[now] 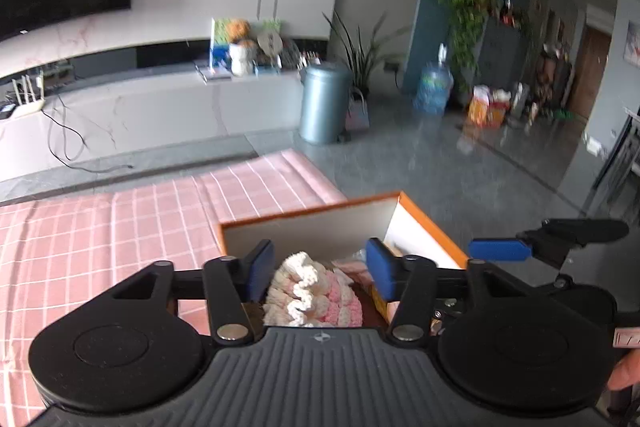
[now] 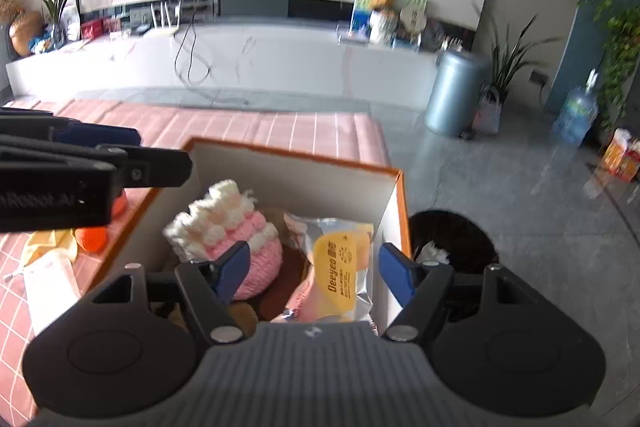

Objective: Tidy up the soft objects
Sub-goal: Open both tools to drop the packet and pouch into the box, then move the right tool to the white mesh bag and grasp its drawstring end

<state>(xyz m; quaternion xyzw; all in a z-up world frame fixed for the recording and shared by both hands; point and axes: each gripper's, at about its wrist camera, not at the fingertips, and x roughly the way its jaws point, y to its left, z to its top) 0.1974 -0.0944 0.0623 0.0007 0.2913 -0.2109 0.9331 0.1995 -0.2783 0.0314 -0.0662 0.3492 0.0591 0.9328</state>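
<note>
An orange-rimmed white box stands at the edge of the pink checked table. Inside it lie a pink and white crocheted piece and a plastic packet with a yellow label. My left gripper hangs open just above the crocheted piece, and its blue pads do not press on it. My right gripper stands open over the packet with nothing gripped. Each gripper also shows at the edge of the other's view: the right gripper and the left gripper.
On the pink checked cloth left of the box lie an orange soft thing, a yellow cloth and a white item. A black waste bin stands on the floor right of the box. A grey-blue bin stands farther off.
</note>
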